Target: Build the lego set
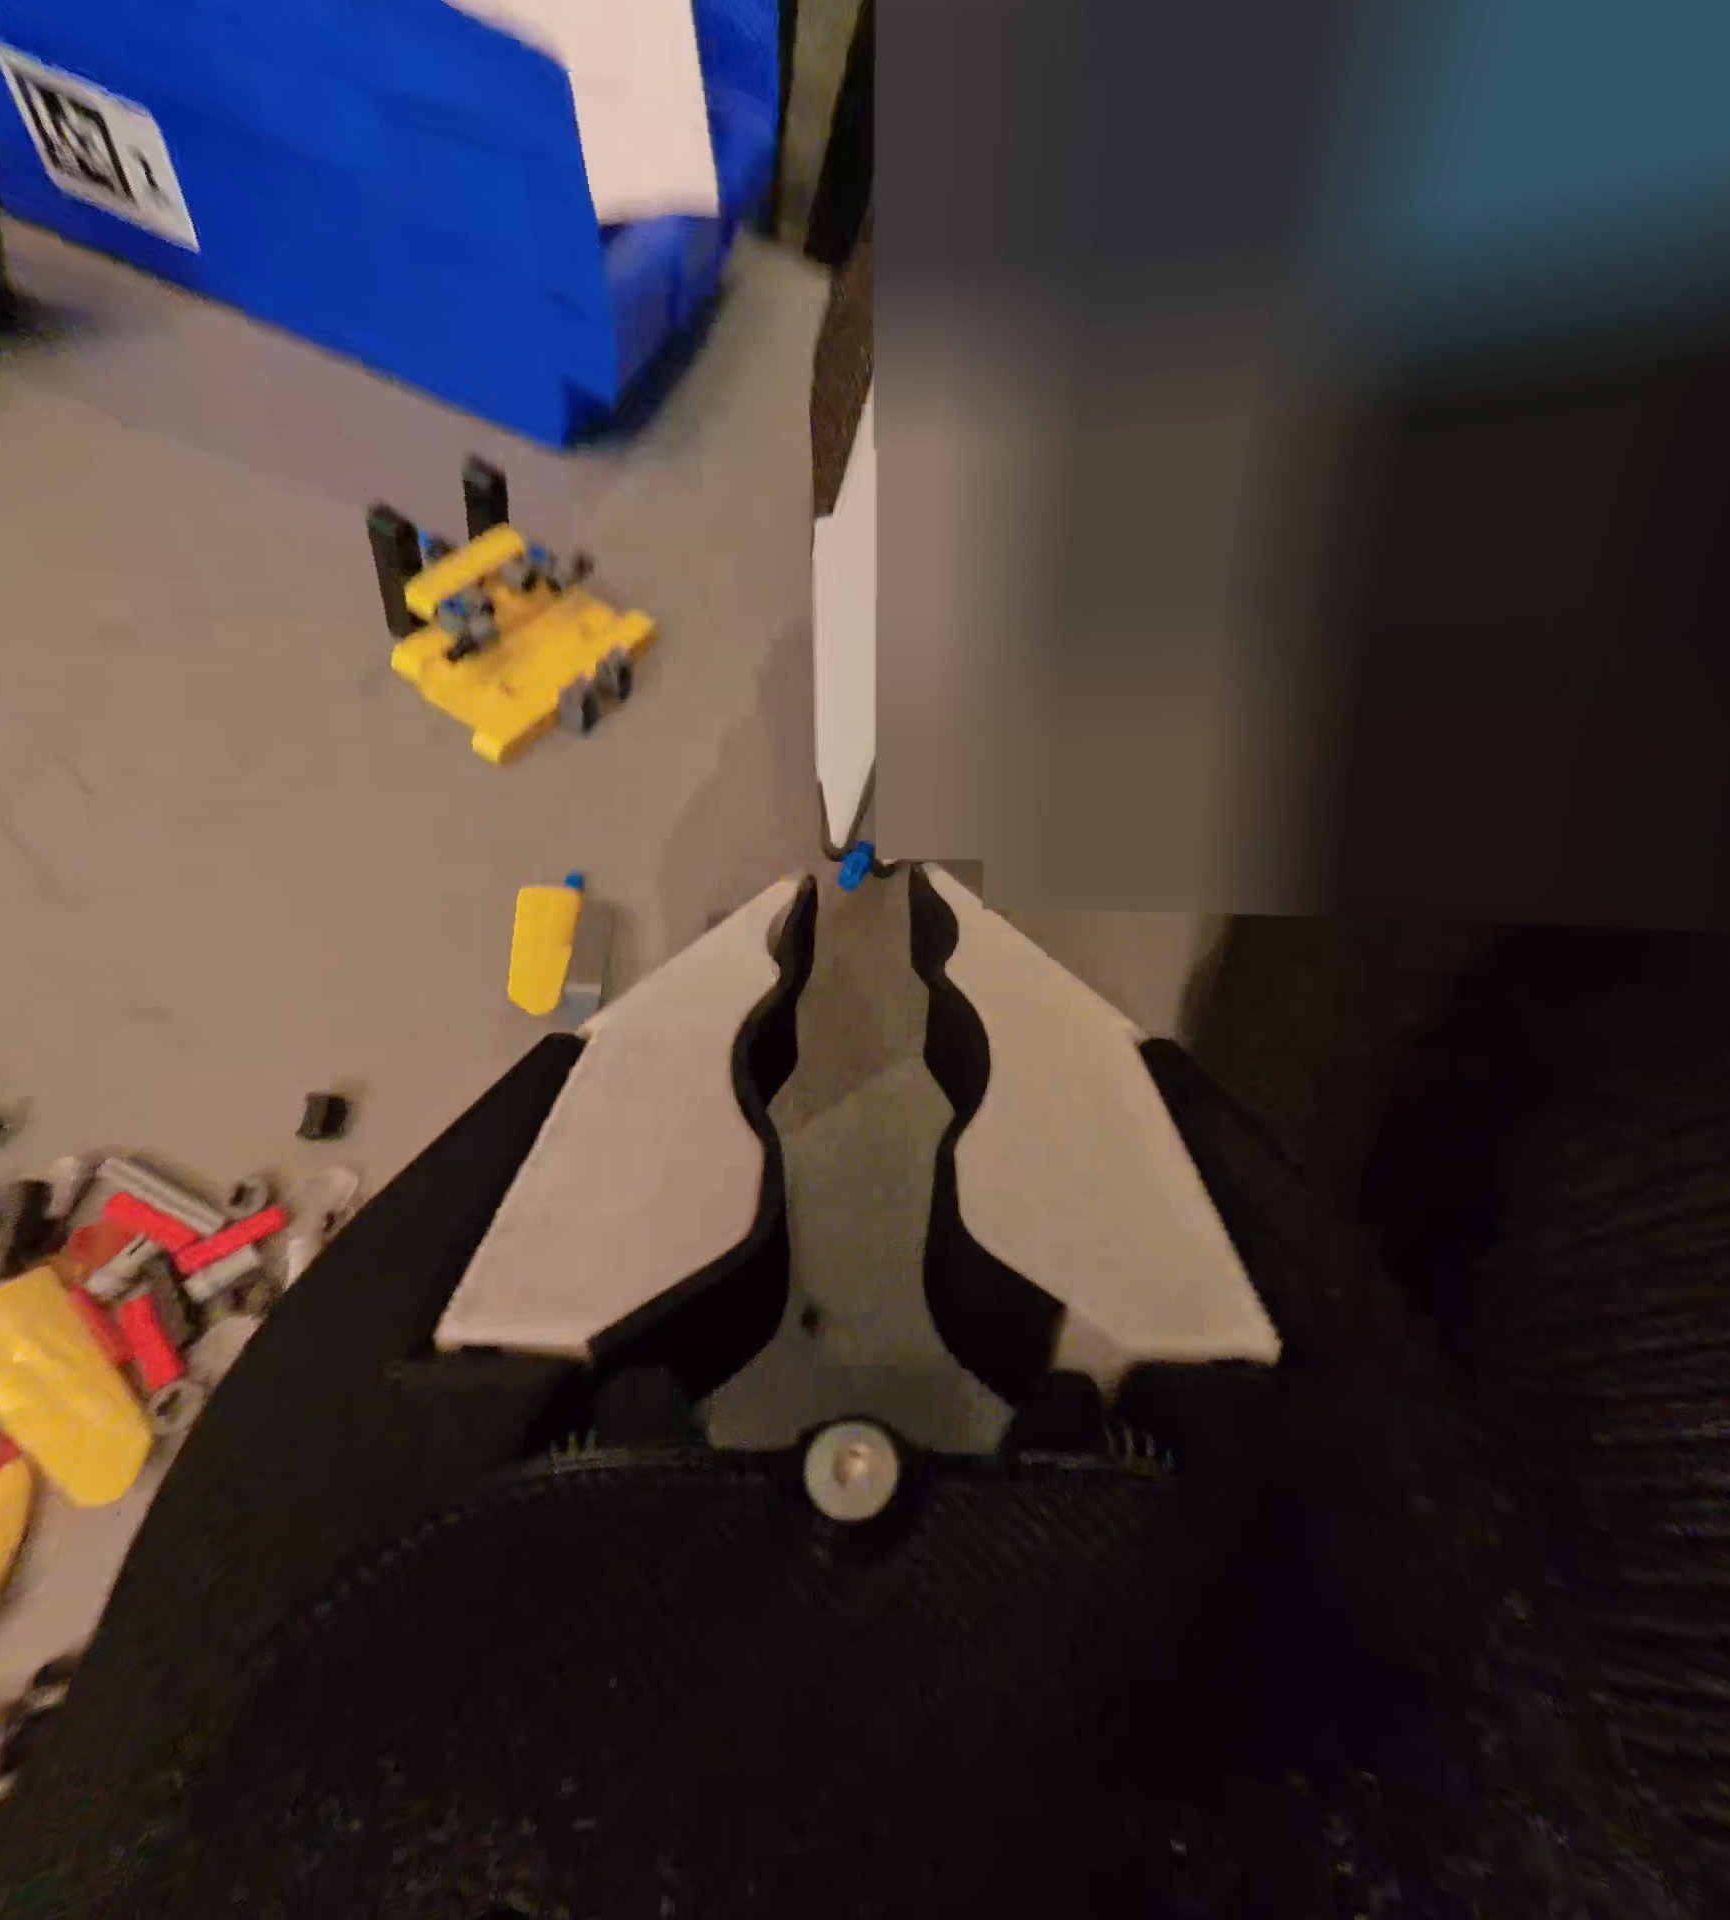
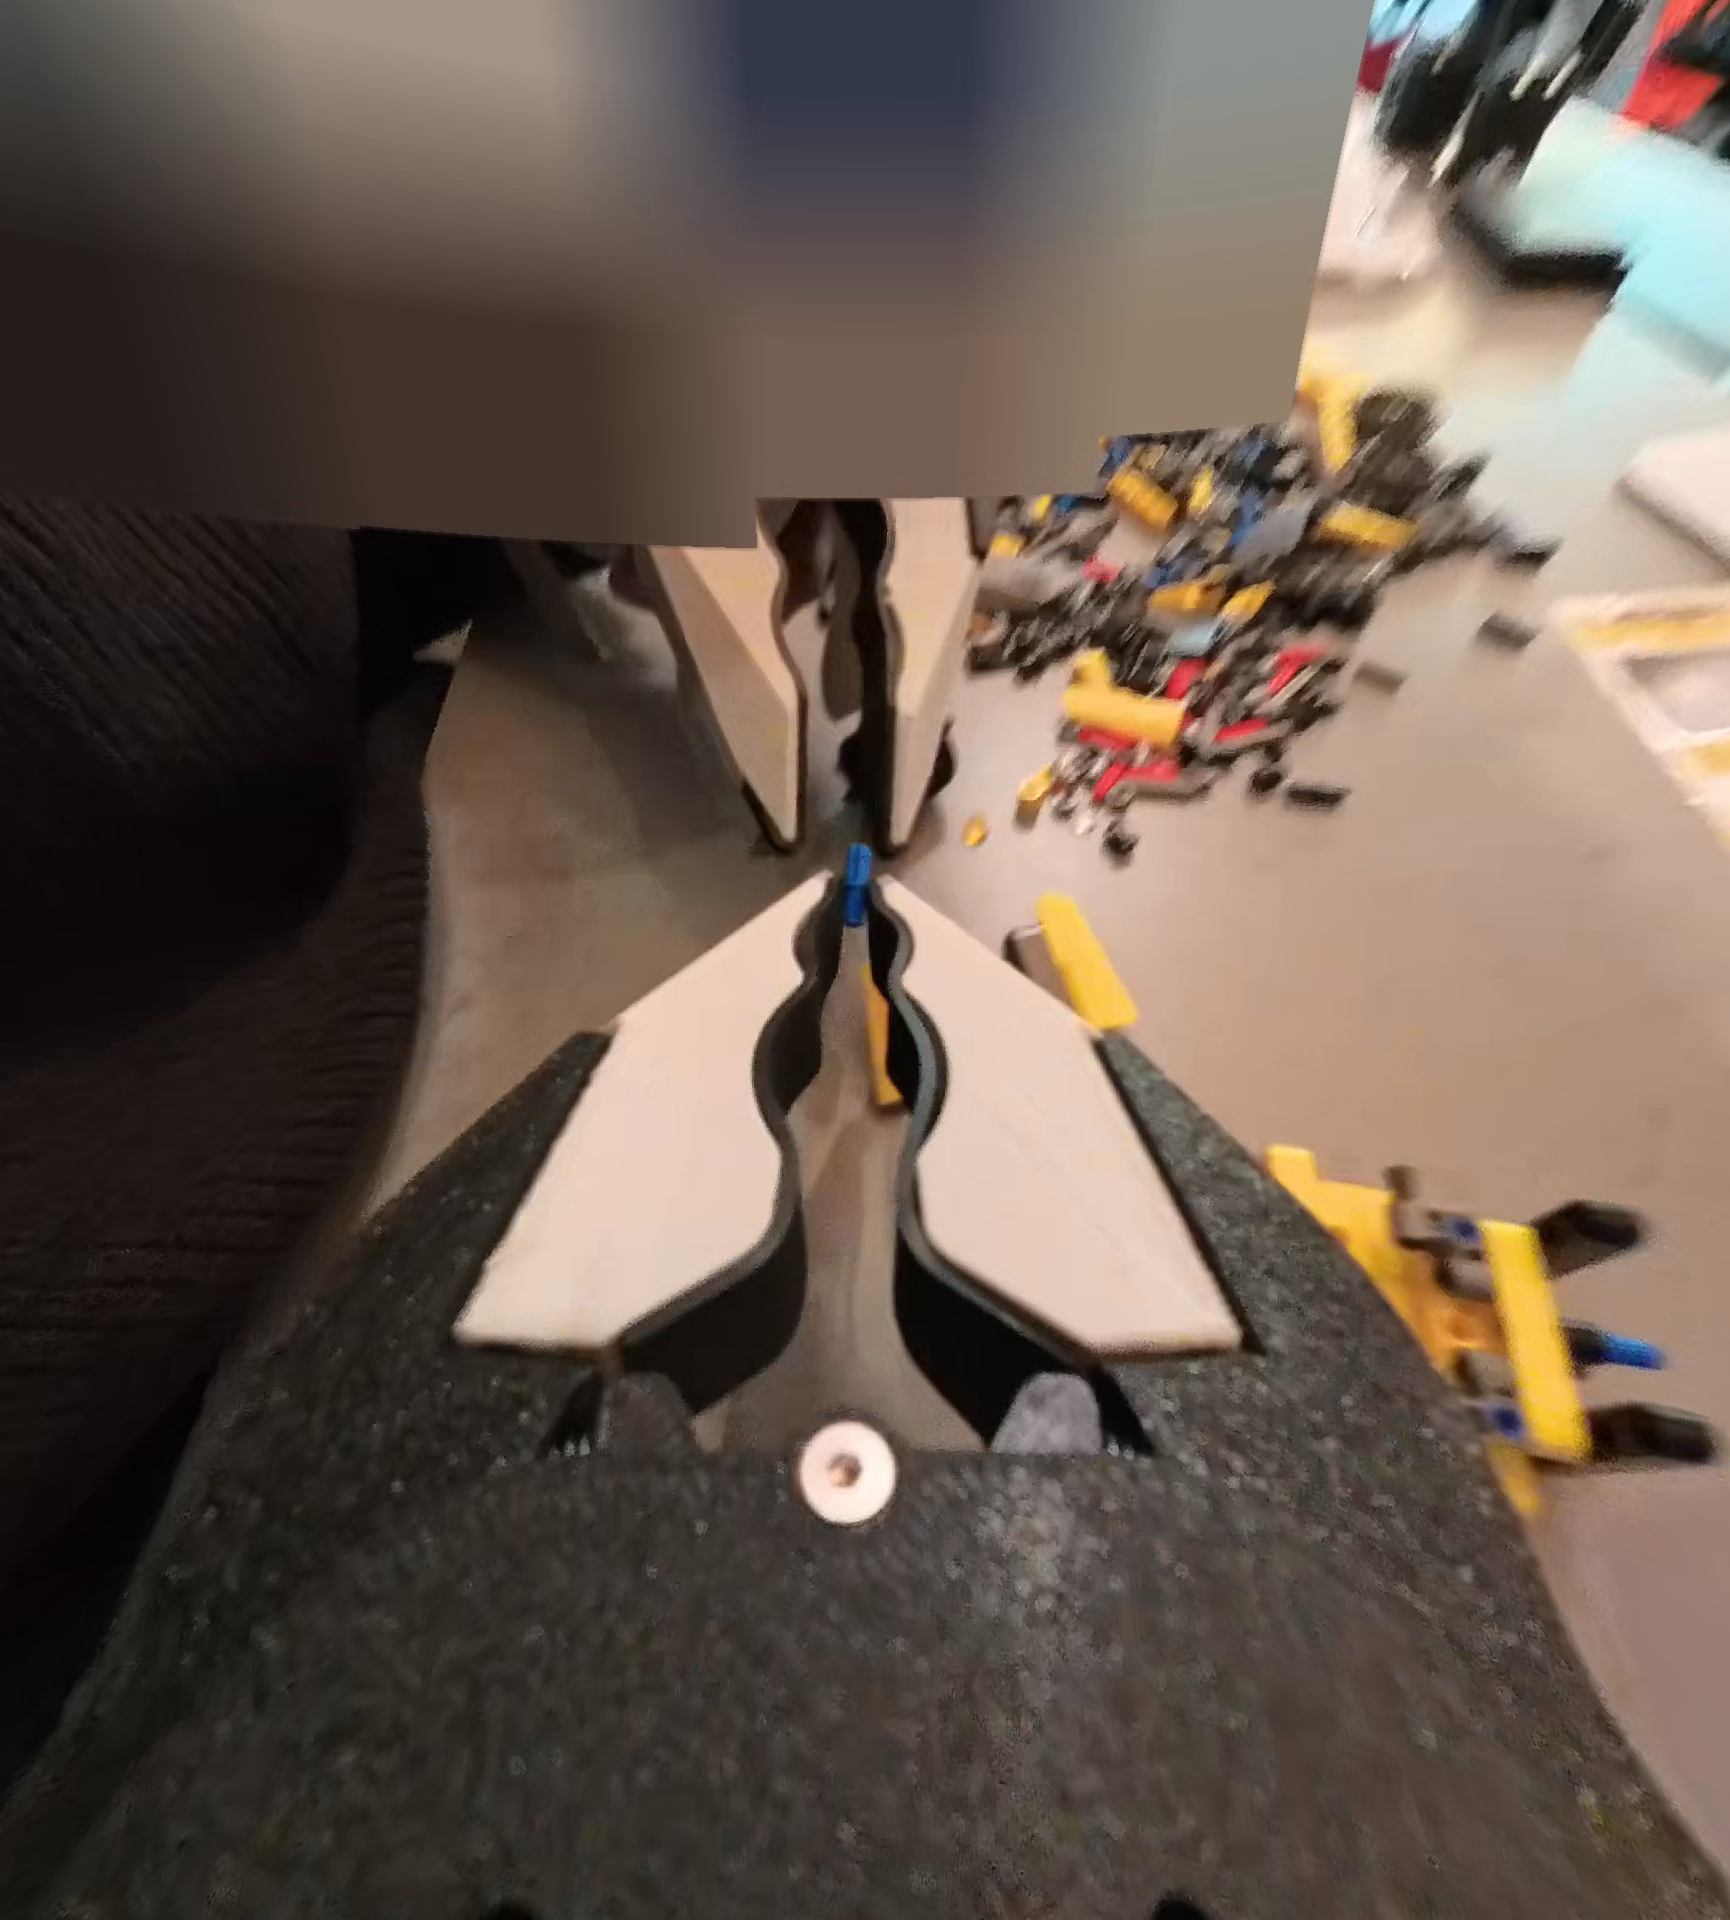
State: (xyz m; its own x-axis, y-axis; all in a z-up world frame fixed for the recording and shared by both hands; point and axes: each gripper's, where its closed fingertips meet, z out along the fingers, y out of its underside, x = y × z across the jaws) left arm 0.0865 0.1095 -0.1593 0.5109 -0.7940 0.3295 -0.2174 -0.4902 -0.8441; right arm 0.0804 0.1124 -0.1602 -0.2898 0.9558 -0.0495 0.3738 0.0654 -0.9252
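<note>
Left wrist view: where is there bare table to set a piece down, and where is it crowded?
Bare grey table lies between the blue box, the small yellow model and the single yellow piece. Another free strip runs between that piece and the loose pile at lower left, which is crowded. The blue pin sits at the left gripper tips.

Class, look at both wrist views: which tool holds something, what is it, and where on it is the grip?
The right tool pinches a small blue connector pin by its lower end; the rest sticks out past the tips. The left tool is open, just short of the pin.
</note>
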